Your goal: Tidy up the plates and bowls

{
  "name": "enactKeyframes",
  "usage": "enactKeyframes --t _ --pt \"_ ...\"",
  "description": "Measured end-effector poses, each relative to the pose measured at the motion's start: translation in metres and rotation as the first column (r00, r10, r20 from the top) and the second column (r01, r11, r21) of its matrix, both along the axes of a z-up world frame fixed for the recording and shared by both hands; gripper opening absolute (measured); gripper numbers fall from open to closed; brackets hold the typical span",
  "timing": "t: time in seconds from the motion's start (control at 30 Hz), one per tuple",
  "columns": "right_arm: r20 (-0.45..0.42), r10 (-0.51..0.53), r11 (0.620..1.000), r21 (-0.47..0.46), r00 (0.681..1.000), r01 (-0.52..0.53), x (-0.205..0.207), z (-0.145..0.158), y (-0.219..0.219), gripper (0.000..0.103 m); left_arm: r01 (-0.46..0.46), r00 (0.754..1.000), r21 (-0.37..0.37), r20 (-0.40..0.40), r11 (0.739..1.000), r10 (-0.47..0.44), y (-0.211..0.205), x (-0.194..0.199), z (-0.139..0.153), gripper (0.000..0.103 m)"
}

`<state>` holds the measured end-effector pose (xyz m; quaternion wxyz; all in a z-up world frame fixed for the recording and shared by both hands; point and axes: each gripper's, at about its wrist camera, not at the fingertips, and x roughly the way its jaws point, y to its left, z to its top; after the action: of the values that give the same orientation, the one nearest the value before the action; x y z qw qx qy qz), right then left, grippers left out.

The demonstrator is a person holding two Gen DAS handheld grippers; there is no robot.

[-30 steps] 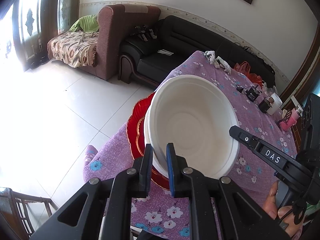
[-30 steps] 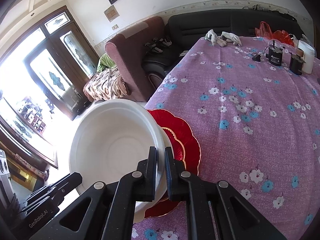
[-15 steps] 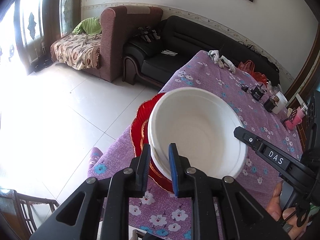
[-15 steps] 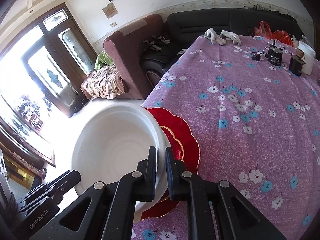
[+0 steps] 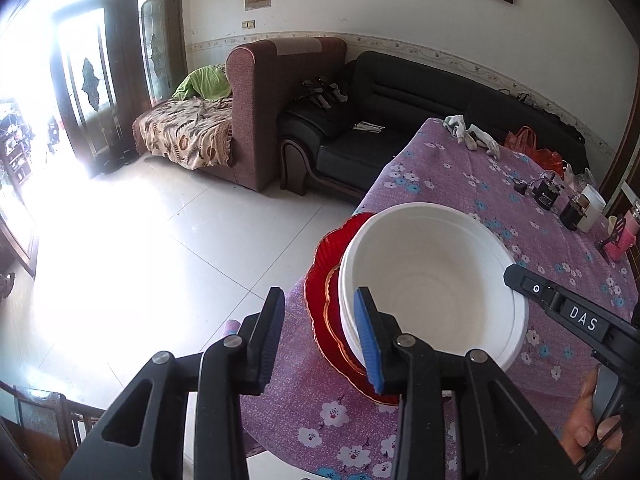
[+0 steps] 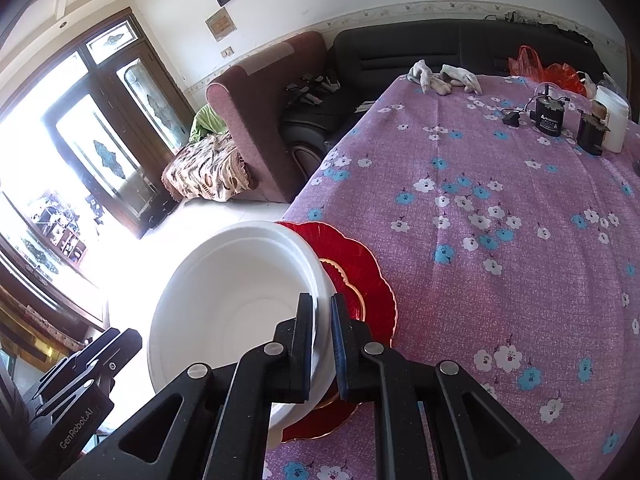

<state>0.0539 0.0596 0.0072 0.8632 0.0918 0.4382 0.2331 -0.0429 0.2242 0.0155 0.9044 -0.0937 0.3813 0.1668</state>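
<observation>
Purple floral tablecloth (image 6: 500,208) is covering the table by a black sofa (image 5: 400,120). At its near corner a white bowl (image 5: 432,280) is sitting on a stack of red scalloped plates (image 5: 320,304) — nested, it seems, in a second white bowl. The left gripper (image 5: 320,334) is hanging with its fingers spread, the bowl's rim just beside the right-hand pad and not pinched. The right gripper (image 6: 322,346) is pinching the bowl's opposite rim. Judging by this, the bowl is being set down on the stack — next the right gripper needs to let go and back away without dragging the bowl off the corner.
</observation>
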Motion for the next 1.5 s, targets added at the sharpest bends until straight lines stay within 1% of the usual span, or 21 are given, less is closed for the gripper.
enactKeyframes --t 0.1,0.17,0.2,0.27,0.3,0.37,0.4,0.63,0.77,0.83,1.0,1.1,1.2,1.33,1.43,1.5 --pt "0.014 -0.009 1.000 0.007 1.000 0.009 -0.001 0.004 -0.003 0.012 -0.019 1.000 0.028 0.015 0.999 0.018 0.000 -0.004 0.005 0.036" --pt "0.022 -0.015 1.000 0.011 1.000 0.015 -0.002 0.007 -0.007 0.012 -0.032 0.999 0.056 0.031 0.998 0.031 -0.002 -0.007 0.010 0.044" --pt "0.025 -0.019 1.000 0.013 1.000 0.018 -0.002 0.008 -0.009 0.012 -0.039 0.999 0.067 0.039 0.997 0.036 -0.003 -0.008 0.013 0.046" --pt "0.029 -0.027 0.999 0.021 0.999 0.027 -0.005 0.011 -0.015 0.012 -0.049 0.997 0.085 0.057 0.995 0.044 -0.006 -0.011 0.019 0.056" --pt "0.031 -0.031 0.999 0.023 0.999 0.031 -0.006 0.012 -0.018 0.012 -0.051 0.997 0.094 0.068 0.994 0.045 -0.009 -0.013 0.023 0.057" --pt "0.035 -0.045 0.999 0.027 0.998 0.044 -0.007 0.015 -0.027 0.012 -0.055 0.995 0.117 0.086 0.992 0.045 -0.015 -0.015 0.030 0.065" --pt "0.036 -0.053 0.998 0.030 0.998 0.052 -0.007 0.016 -0.031 0.012 -0.055 0.995 0.123 0.095 0.991 0.044 -0.018 -0.016 0.033 0.068" --pt "0.033 -0.104 0.993 0.061 0.994 0.102 -0.011 0.017 -0.073 0.012 -0.019 0.990 0.145 0.139 0.989 -0.002 -0.050 -0.019 0.050 0.081" --pt "0.041 -0.109 0.990 0.094 0.993 0.104 -0.018 0.017 -0.097 0.012 0.021 0.985 0.152 0.166 0.988 -0.047 -0.073 -0.022 0.056 0.087" --pt "0.054 -0.110 0.990 0.095 0.992 0.105 -0.024 0.017 -0.108 0.012 0.041 0.982 0.170 0.174 0.985 -0.071 -0.087 -0.023 0.059 0.092" --pt "0.093 -0.125 0.988 0.099 0.988 0.116 -0.041 0.016 -0.139 0.012 0.090 0.975 0.196 0.183 0.976 -0.127 -0.121 -0.019 0.058 0.095" --pt "0.115 -0.130 0.988 0.098 0.985 0.119 -0.053 0.014 -0.154 0.012 0.127 0.972 0.190 0.170 0.974 -0.160 -0.137 -0.015 0.051 0.097" --pt "0.152 -0.129 0.990 0.078 0.980 0.118 -0.069 0.008 -0.165 0.012 0.141 0.969 0.190 0.173 0.972 -0.174 -0.153 -0.010 0.043 0.097" --pt "0.212 -0.156 0.987 0.059 0.965 0.147 -0.088 0.004 -0.184 0.012 0.218 0.958 0.150 0.157 0.964 -0.241 -0.173 -0.001 0.032 0.099" --pt "0.234 -0.202 0.979 0.078 0.951 0.188 -0.095 0.005 -0.206 0.012 0.278 0.944 0.135 0.142 0.951 -0.296 -0.193 0.011 0.021 0.099" --pt "0.242 -0.233 0.972 0.086 0.942 0.219 -0.098 0.006 -0.219 0.012 0.312 0.933 0.130 0.146 0.941 -0.329 -0.206 0.015 0.016 0.099"
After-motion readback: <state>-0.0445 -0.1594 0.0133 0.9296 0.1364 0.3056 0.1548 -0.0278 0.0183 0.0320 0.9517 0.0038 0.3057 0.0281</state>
